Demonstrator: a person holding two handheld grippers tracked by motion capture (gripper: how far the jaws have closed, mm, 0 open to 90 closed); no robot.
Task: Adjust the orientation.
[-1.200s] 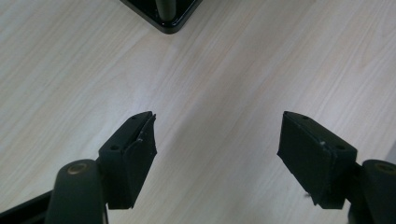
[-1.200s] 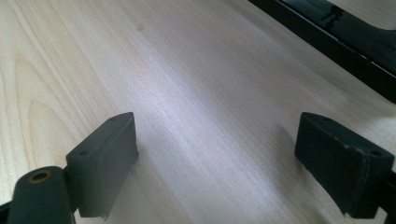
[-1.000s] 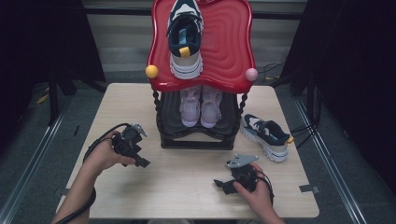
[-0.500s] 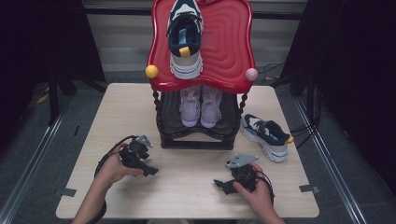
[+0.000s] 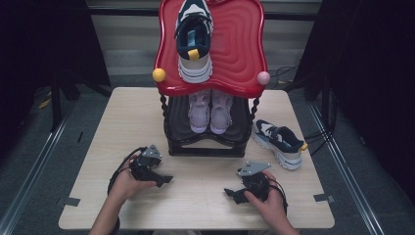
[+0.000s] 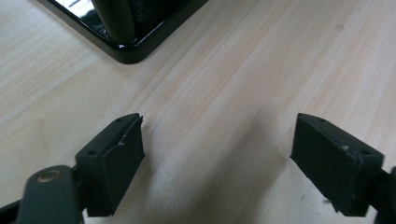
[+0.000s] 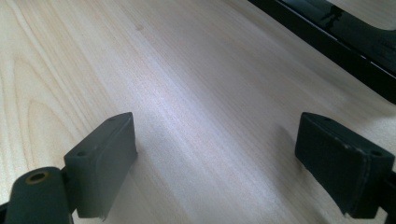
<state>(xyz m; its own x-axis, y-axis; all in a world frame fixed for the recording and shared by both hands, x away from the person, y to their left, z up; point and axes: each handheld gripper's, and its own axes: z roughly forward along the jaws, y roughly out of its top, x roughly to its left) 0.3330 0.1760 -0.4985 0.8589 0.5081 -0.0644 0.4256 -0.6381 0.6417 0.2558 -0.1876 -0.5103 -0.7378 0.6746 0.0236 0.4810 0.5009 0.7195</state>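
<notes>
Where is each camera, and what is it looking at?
High view: above the person's side, looking forward and down on the table, shoe rack, both hands, left gripper and right gripper.
Left gripper view: rides the left gripper, looking along open jaws at the table and a rack corner.
Right gripper view: rides the right gripper, jaws open, rack base beyond.
All views share table and rack.

A staged recording set, by the look of it, more lab than home; a pale wooden table [image 5: 147, 122] stands alone on a grey floor [image 5: 44, 161], black curtains [image 5: 44, 44] hanging on both sides; tape marks [image 5: 72, 201] sit at the table's near corners; cables [image 5: 288, 73] trail across the floor behind; a glossy red-topped shoe rack [image 5: 235, 54] with sneakers on it is the lone prop.
</notes>
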